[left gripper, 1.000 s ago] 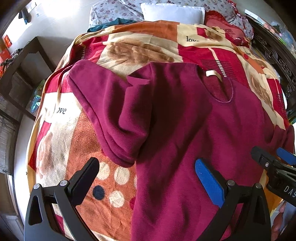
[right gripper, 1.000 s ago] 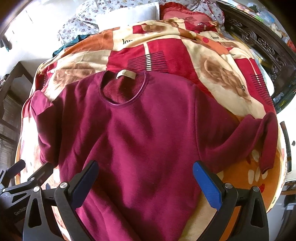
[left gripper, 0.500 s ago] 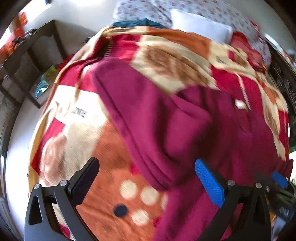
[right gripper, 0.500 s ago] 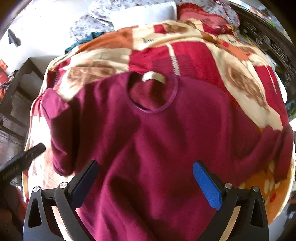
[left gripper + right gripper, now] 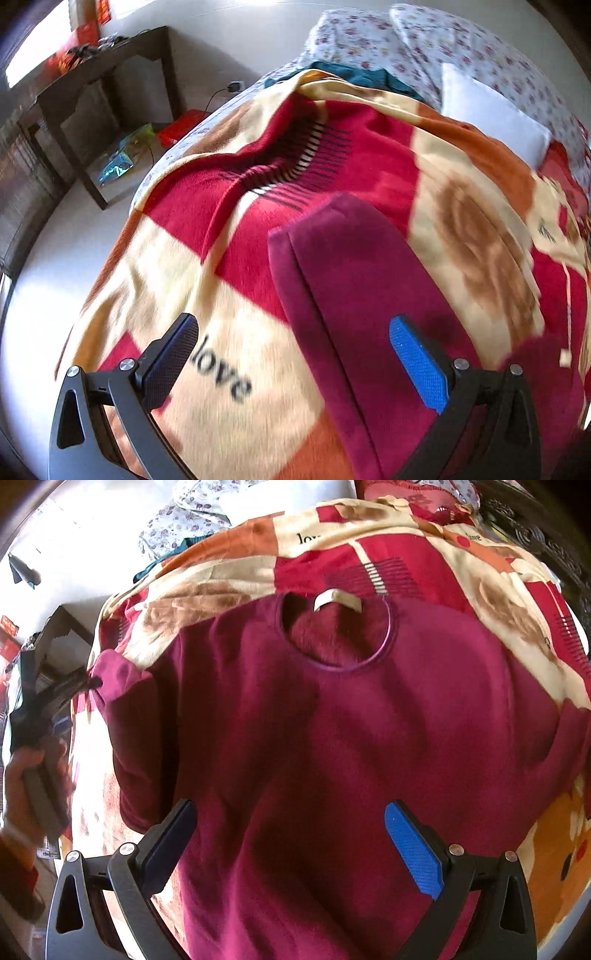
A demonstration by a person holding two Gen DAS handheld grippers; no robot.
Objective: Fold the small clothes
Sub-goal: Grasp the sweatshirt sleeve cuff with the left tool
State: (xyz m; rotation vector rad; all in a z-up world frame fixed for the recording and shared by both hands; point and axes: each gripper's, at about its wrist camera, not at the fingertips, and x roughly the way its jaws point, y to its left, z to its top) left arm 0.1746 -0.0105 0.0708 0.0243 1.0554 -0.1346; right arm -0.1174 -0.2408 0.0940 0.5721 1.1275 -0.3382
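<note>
A maroon sweater [image 5: 332, 738] lies front up on the patterned blanket [image 5: 424, 565], its neck with a beige label [image 5: 336, 600] at the far side. Its left sleeve [image 5: 351, 280] runs away from me, cuff end toward the pillows. My left gripper [image 5: 295, 362] is open over this sleeve: the blue finger [image 5: 417, 365] is above the fabric and the black one above the blanket. In the right wrist view the left gripper [image 5: 74, 690] sits at the cuff [image 5: 114, 672], held by a hand [image 5: 26, 775]. My right gripper [image 5: 288, 845] hangs open over the sweater's lower body, holding nothing.
A dark side table [image 5: 92, 88] stands on the floor left of the bed, with boxes beside it. A white pillow [image 5: 487, 107], floral bedding [image 5: 369, 33] and a teal garment [image 5: 354, 75] lie at the bed's head. Dark carved furniture [image 5: 554, 542] borders the right side.
My left gripper has swung left and forward along the left sleeve up to its cuff. The right gripper has moved closer over the sweater's body. Both have stayed open.
</note>
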